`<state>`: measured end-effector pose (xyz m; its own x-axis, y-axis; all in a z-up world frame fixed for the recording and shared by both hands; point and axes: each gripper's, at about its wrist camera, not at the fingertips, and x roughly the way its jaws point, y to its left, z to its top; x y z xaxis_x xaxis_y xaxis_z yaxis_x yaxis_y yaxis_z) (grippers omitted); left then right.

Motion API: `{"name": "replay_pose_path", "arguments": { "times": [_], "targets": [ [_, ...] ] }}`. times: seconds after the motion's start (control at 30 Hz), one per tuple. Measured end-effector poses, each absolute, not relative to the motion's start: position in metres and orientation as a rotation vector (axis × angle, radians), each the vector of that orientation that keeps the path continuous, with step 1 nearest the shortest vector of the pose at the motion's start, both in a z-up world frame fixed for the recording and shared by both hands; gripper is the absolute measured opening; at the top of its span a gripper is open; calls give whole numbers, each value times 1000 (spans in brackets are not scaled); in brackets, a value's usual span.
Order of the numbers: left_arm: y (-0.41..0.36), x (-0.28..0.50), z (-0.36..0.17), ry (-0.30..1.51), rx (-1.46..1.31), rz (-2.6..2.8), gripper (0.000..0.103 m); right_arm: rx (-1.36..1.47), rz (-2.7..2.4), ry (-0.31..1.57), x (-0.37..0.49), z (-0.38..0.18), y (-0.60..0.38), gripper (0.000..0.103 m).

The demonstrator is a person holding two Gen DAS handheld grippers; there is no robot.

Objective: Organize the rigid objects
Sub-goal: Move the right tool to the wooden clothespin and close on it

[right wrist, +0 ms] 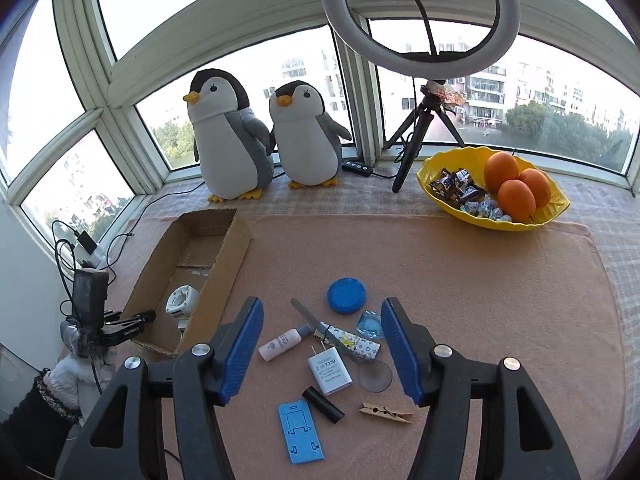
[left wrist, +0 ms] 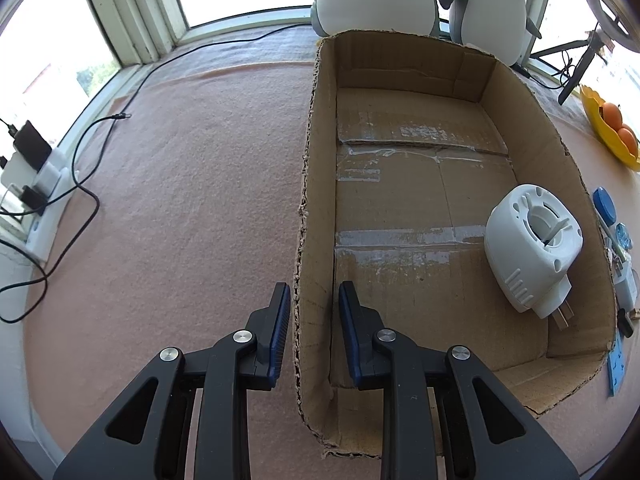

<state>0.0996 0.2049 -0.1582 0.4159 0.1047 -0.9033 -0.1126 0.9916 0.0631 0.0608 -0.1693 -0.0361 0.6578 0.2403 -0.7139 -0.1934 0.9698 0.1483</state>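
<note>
Sunlit bay windows are wrapping around a desk covered with a pink fuzzy cloth (right wrist: pixel 460 280), where sorting appears to be only beginning. On the cloth's left side, the open brown cardboard box (left wrist: pixel 520 80) is holding just one item, a white plastic plug-in device (left wrist: pixel 532 248) lying on its side against the box's right wall. The left gripper (left wrist: pixel 314 332) is clamping the box's near-left wall, its blue pads pressing either side of the torn cardboard edge and steadying it. The right gripper (right wrist: pixel 322 344) is hovering with its jaws standing fairly wide and nothing between them, above the pile that is waiting: a round blue plastic lid (right wrist: pixel 346 295), a small white bottle with a grey cap (right wrist: pixel 282 342), a white wall charger with prongs (right wrist: pixel 330 374), a black cylinder (right wrist: pixel 323 404), a light-blue plastic phone stand (right wrist: pixel 301 430), a wooden clothespin (right wrist: pixel 386 412), a clear round disc (right wrist: pixel 375 376), a patterned oblong packet (right wrist: pixel 352 342) and a small clear blue piece (right wrist: pixel 370 325). So most of the job seems to be left. These items are lying close together, some overlapping, which could be making a clean single pick awkward. Farther back, two plush penguins (right wrist: pixel 228 136), a ring light on a black tripod (right wrist: pixel 420 12) and a yellow bowl of oranges and sweets (right wrist: pixel 552 212) are sitting well clear of the work.
</note>
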Motion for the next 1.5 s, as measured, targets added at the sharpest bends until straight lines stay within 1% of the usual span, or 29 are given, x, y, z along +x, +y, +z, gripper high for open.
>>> {"name": "replay_pose_path", "arguments": {
  "times": [0.2, 0.43, 0.5, 0.57, 0.67, 0.83, 1.03, 1.17, 1.3, 1.37, 1.5],
  "targets": [
    [204, 102, -159, 1136, 9, 141, 23, -62, 224, 910, 45, -64, -194, 60],
    [204, 102, -159, 1137, 4, 146, 23, -191, 261, 1039, 43, -105, -192, 60],
    [204, 102, -159, 1137, 1, 144, 23, -226, 280, 1067, 45, -114, -188, 56],
    [205, 102, -159, 1139, -3, 142, 23, -260, 293, 1093, 47, -122, -183, 48],
    [205, 102, -159, 1139, -4, 143, 23, -289, 317, 1135, 50, -135, -179, 41],
    [206, 101, -159, 1136, -13, 145, 23, -369, 344, 1189, 54, -154, -169, 41],
    [206, 101, -159, 1137, -13, 145, 23, -446, 335, 1210, 60, -169, -159, 38],
    [206, 101, -159, 1137, -13, 144, 23, -465, 317, 1234, 66, -177, -156, 32],
    [206, 100, -159, 1136, -12, 143, 23, -468, 304, 1236, 68, -180, -156, 30],
    [206, 100, -159, 1136, -14, 144, 23, -458, 300, 1238, 69, -179, -157, 26],
    [205, 100, -159, 1136, -14, 144, 23, -448, 302, 1242, 71, -178, -158, 23]
  ]
}}
